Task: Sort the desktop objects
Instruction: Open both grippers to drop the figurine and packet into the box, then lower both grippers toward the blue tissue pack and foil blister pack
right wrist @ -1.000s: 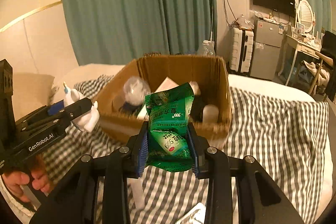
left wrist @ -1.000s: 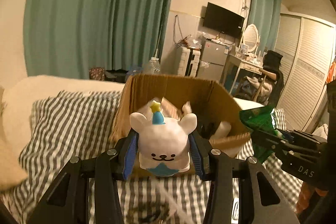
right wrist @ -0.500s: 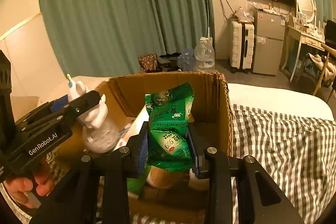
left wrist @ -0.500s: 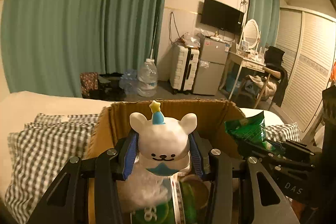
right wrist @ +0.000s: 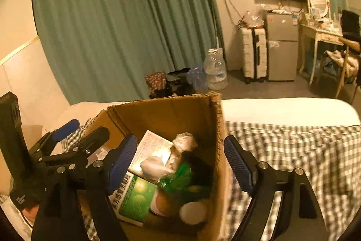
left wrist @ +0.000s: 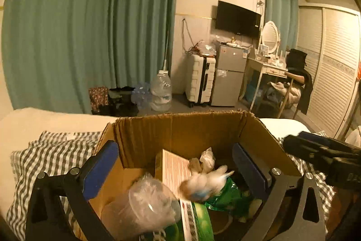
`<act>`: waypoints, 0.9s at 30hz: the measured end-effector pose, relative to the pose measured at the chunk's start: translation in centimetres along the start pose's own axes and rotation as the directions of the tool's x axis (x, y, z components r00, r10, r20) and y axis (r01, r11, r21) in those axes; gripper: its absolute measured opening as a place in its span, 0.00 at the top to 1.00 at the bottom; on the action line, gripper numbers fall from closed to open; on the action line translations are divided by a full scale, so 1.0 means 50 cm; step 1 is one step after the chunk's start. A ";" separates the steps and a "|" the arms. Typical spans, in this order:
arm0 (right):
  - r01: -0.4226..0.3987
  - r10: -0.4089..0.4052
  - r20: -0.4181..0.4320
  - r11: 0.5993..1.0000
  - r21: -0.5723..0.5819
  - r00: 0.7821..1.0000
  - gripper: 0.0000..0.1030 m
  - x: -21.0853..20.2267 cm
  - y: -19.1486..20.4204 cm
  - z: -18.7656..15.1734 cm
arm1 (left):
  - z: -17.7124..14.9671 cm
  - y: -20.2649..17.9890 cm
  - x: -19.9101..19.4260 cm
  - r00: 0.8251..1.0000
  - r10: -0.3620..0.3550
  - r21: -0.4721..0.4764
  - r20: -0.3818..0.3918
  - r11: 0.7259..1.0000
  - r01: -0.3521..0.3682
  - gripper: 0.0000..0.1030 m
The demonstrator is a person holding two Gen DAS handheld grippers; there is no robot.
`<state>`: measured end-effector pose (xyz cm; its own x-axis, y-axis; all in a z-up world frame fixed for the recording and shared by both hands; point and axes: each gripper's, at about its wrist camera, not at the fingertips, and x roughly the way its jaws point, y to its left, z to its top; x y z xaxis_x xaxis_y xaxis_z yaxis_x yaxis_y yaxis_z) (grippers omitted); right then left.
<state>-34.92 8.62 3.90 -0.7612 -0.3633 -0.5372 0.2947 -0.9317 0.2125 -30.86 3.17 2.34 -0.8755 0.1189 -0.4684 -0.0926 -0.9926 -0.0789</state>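
Left gripper (left wrist: 173, 169) was spread wide, nothing between the blue pads (left wrist: 100, 169). It hung over the near edge of the cardboard box (left wrist: 180, 125). Right gripper (right wrist: 180, 162) was also spread wide and empty, blue pads (right wrist: 238, 165) straddling the box's right wall.

Bear toy (left wrist: 204, 183) sat inside the box, motion-blurred, white with a blue patch, lying on top of the green snack bag (left wrist: 227, 197). From the right wrist view the toy (right wrist: 155, 165) showed as a pale blur, exact pose unclear. The bag (right wrist: 180, 180) lay crumpled mid-box, right of the toy.

Other box contents: clear plastic cup (left wrist: 140, 204) at the near left, lying on its side, touching a green carton (right wrist: 134, 197) beside it. A tan printed box (left wrist: 174, 167) stood tilted behind the toy. A crumpled white wad (right wrist: 185, 141) was at the far side, near the back wall. A white round lid (right wrist: 193, 212) sat at the near right corner.

The box rested on a checked blanket (right wrist: 293, 150) on the bed. Left gripper's body (right wrist: 67, 159) was visible at the left of the right wrist view, just beside the box's left wall. Right gripper's body (left wrist: 325, 155) was at the right in the left wrist view.

Far background: green curtains (left wrist: 90, 26), water jug (left wrist: 160, 94) on the floor, white suitcase (left wrist: 200, 80), small fridge (left wrist: 230, 76), TV (left wrist: 238, 18) on the wall.
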 end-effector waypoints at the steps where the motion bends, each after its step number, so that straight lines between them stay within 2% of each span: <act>1: 0.008 -0.008 -0.001 1.000 0.005 1.000 0.22 -0.012 -0.005 -0.004 | -0.003 -0.001 -0.012 1.000 0.007 -0.010 0.001 1.000 -0.007 0.00; 8: 0.072 -0.070 -0.032 0.995 0.062 0.997 0.22 -0.132 -0.031 -0.089 | -0.039 -0.006 -0.119 0.999 0.023 -0.094 -0.040 0.995 -0.026 0.00; 14: 0.085 -0.079 -0.077 0.993 0.080 0.994 0.22 -0.197 -0.016 -0.165 | -0.091 0.002 -0.205 0.997 0.051 -0.095 -0.066 0.994 -0.057 0.00; 21: 0.116 -0.111 -0.113 0.992 0.041 0.987 0.22 -0.265 0.016 -0.255 | -0.209 0.016 -0.295 0.984 0.131 -0.038 -0.120 0.990 -0.136 0.00; 27: 0.115 -0.111 -0.171 0.993 0.015 0.979 0.22 -0.251 0.054 -0.336 | -0.330 0.043 -0.325 0.966 0.187 -0.033 -0.178 0.980 -0.196 0.00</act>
<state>-14.85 10.59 -2.47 -0.6794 -0.2533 -0.6887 0.1968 -0.9671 0.1615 -9.00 -0.48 -4.75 -0.7790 -0.0661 -0.6236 0.0962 -0.9953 -0.0148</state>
